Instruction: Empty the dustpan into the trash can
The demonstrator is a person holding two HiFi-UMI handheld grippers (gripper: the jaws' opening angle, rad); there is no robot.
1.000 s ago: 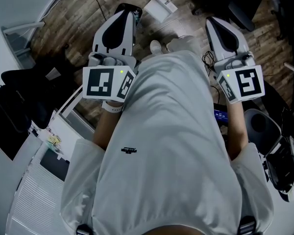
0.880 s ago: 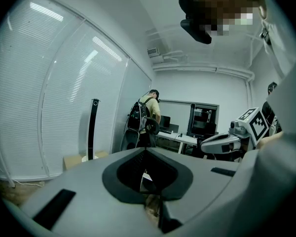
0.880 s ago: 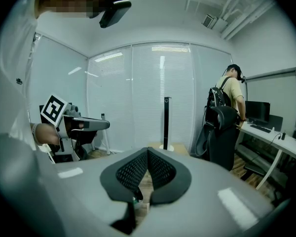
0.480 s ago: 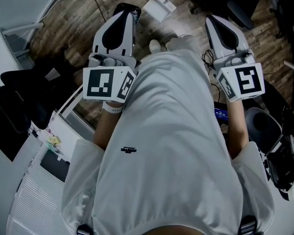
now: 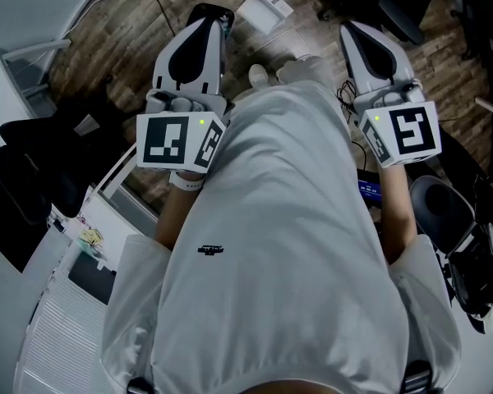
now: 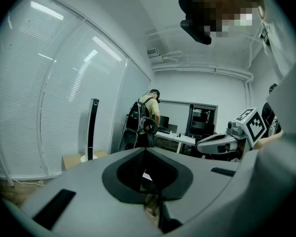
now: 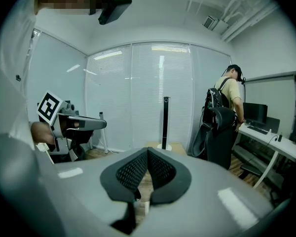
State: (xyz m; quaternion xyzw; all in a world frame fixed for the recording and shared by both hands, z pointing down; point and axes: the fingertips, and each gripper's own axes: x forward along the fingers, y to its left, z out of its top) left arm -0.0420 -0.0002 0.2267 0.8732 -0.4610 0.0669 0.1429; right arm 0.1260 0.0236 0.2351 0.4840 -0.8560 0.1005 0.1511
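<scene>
Closest to you, your grey shirt (image 5: 279, 245) is filling the middle of the head view. You are holding the left hand-held gripper (image 5: 211, 23) and the right hand-held gripper (image 5: 355, 33) out at waist height, one on either side of your body, and both are pointing forward and slightly down. The left marker cube (image 5: 177, 140) and the right marker cube (image 5: 404, 134) are facing up toward you.

In the left gripper view the jaws are pressing together with nothing between them. The right gripper view is showing the same, so both hand-held grippers are sitting fully closed and empty.

Past your shirt hem, one shoe (image 5: 259, 75) is peeking out over the wooden floor (image 5: 131, 39). What looks like the white dustpan (image 5: 263, 8) is lying on that floor ahead of your feet. In the head view it is sitting between the two gripper tips, nearer the left one, and neither hand-held gripper is touching it.

Farther out, a slim black column (image 7: 165, 123) is standing upright in front of the white blinds (image 7: 138, 83). To its right another person (image 7: 226, 117), wearing a backpack, is standing at a tabletop (image 7: 269, 138) that is carrying a monitor (image 7: 254, 113).
</scene>
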